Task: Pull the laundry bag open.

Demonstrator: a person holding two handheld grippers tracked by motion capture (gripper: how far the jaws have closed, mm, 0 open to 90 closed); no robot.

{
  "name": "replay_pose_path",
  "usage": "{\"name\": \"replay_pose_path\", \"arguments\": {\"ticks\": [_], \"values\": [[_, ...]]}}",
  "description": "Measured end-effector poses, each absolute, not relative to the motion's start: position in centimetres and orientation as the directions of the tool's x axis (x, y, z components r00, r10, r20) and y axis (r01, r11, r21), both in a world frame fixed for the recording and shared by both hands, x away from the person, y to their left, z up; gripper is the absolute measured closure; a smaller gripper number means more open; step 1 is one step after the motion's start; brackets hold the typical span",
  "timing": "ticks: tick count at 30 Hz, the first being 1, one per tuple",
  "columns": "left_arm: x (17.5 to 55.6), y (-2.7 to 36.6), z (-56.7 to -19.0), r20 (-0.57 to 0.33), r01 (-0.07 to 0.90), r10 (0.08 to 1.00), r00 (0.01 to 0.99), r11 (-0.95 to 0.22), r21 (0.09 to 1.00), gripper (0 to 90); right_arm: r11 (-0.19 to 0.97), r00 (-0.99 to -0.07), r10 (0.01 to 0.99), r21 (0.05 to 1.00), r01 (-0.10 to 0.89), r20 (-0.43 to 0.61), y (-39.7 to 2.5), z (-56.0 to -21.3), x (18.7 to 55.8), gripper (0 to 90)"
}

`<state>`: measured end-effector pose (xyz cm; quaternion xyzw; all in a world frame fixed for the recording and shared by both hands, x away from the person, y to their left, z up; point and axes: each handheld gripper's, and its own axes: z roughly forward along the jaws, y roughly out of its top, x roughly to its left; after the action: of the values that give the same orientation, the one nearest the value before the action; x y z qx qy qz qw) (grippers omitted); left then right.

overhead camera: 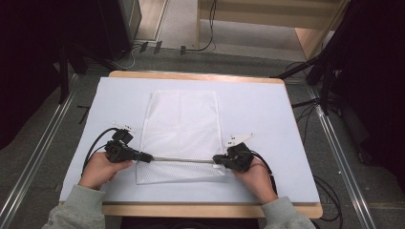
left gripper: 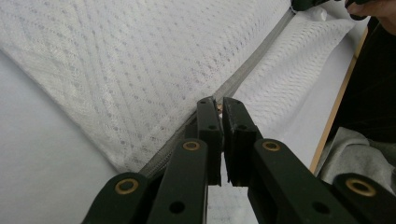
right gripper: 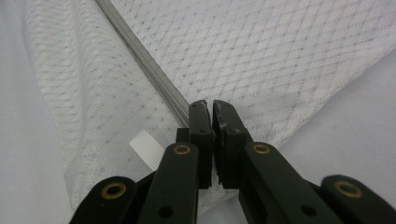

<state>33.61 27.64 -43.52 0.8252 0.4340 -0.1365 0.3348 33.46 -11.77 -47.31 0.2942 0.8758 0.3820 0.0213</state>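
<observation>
white mesh bag (overhead camera: 184,129) lies flat mid-table (overhead camera: 267,109) on the pale sheet. left gripper (overhead camera: 143,156) is pinched onto the grey zipper (overhead camera: 184,160) at its left end, maybe on the pull. right gripper (overhead camera: 218,160) is clamped on the zipper's other end.

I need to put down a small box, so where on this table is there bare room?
Bare white table cover lies right of the mesh bag, out to the far right corner, and a narrower strip on its left. The far edge beyond the bag is also free. It is crowded at the near side: the left tool and right tool sit at the bag's zipper.
</observation>
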Motion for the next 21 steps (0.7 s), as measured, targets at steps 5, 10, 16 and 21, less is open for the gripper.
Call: {"name": "replay_pose_path", "arguments": {"ticks": [5,10,16,21], "values": [[33.5,27.8,-43.6,-0.518,0.811,0.627,0.582,-0.397,0.429,88.0,0.534,-0.825,0.53,0.68,0.502,0.193,-11.8,-47.3,33.5,88.3],[33.5,27.9,-43.6,-0.521,0.816,0.631,0.575,-0.391,0.426,88.0,0.531,-0.827,0.526,0.683,0.501,0.198,-11.8,-47.4,33.6,88.3],[33.3,28.8,-43.3,-0.51,0.817,0.643,0.571,-0.382,0.433,88.0,0.536,-0.83,0.524,0.684,0.495,0.189,-11.8,-47.4,33.6,88.4],[32.9,30.0,-43.2,-0.486,0.825,0.678,0.551,-0.358,0.437,88.0,0.536,-0.83,0.525,0.684,0.495,0.189,-11.7,-47.4,33.6,88.4]]}}
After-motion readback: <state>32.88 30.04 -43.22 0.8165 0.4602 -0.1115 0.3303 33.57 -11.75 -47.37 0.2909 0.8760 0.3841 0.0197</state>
